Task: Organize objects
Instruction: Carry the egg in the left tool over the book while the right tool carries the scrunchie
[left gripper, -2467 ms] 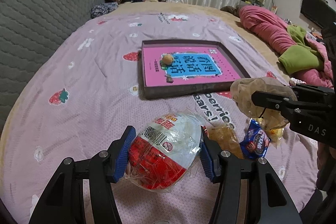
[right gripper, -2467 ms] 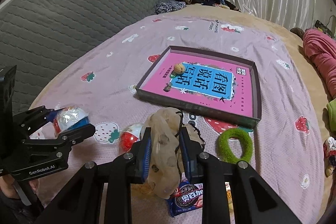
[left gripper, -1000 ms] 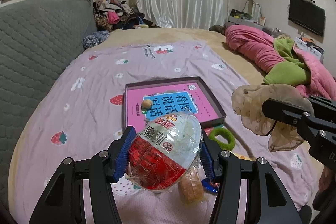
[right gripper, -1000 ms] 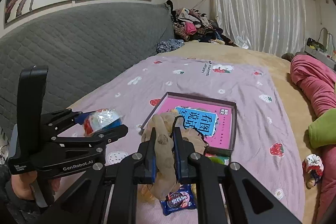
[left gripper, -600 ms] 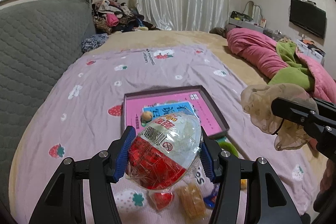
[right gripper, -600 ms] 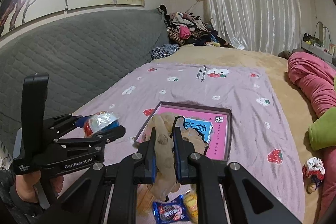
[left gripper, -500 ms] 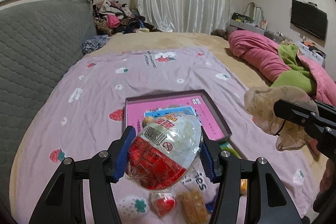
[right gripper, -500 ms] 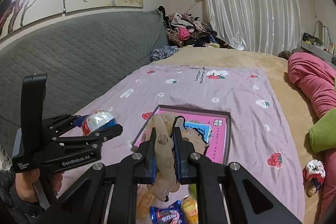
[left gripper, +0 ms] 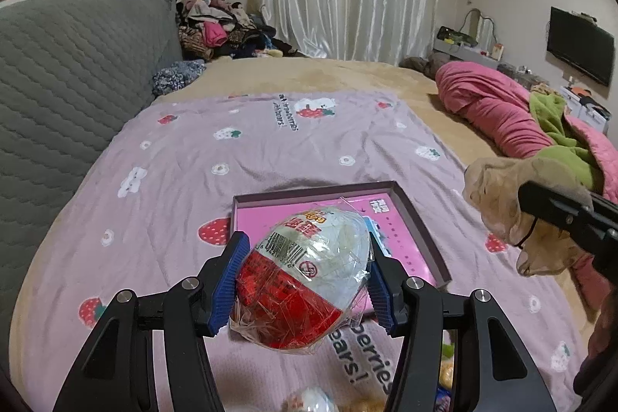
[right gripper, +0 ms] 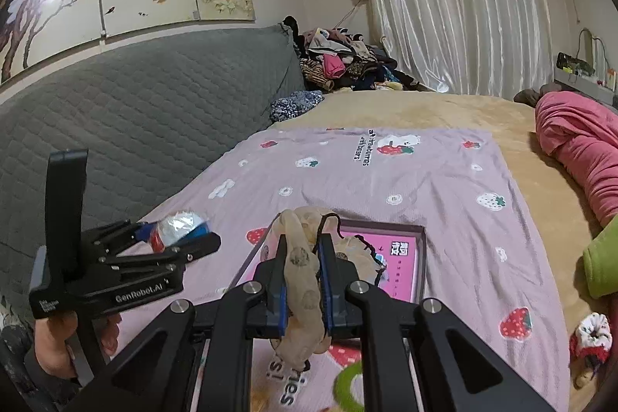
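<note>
Both grippers have lifted away from the bed since a couple of seconds back, and the snack packets that lay under them have slid almost out of view at six o'clock. Biggest thing in the room, the bed (left gripper: 270,83), with its lilac strawberry blanket (left gripper: 174,180) spread across it. Over at three o'clock, a heap of pink bedding (left gripper: 498,111). Dead centre on the blanket sits the shallow box (left gripper: 419,219) with its pink printed bottom, flat and low. Now the left gripper (left gripper: 305,277): its blue fingers (left gripper: 228,280) are clamped either side of a red-and-white toy egg (left gripper: 309,273) in crinkly clear wrap, carried in the air above the near edge of that box. Off at three o'clock from it, the right gripper (right gripper: 303,280) has its fingers pressed tight together on a bunched beige stocking (right gripper: 299,280), which droops below them, also in the air on the near side of the box. Down at six o'clock, a green ring (right gripper: 347,389) lies on the blanket.
</note>
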Available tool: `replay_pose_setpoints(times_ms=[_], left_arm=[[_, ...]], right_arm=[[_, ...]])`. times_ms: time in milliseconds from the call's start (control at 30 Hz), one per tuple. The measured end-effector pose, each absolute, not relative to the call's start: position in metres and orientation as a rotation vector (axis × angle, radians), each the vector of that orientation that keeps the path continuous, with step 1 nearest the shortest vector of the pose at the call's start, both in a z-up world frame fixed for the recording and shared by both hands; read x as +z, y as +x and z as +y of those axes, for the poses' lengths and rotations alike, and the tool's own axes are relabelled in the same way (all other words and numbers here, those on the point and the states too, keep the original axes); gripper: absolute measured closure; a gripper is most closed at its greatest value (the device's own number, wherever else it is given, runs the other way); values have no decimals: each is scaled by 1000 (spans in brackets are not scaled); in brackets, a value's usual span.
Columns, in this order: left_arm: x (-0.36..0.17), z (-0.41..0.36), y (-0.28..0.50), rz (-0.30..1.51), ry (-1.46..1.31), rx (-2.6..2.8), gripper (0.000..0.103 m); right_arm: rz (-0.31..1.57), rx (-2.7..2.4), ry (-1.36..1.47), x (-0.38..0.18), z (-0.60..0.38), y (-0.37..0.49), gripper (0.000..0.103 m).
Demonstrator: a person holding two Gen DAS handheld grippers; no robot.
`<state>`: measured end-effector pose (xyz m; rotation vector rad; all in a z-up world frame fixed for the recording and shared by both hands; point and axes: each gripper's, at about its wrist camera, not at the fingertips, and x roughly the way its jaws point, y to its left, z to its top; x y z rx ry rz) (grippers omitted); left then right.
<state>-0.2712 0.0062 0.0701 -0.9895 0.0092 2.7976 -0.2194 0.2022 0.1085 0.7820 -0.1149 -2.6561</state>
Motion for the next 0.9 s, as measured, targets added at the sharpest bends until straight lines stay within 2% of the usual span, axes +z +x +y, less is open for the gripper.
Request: replay_pose_setpoints(times_ms=[367,800,900], left_arm=[[30,26,-337,-6,-1052,2757,43],[-15,39,-398,-23,-1148,2711,43],[-27,45,-412,26,-1172,2709,43]], right_arm=[[-194,-2664,775,72,220,-279,90],[-290,-2659,831,3,237,-346,90],[-307,-2671,844,-12,239,-356,90]])
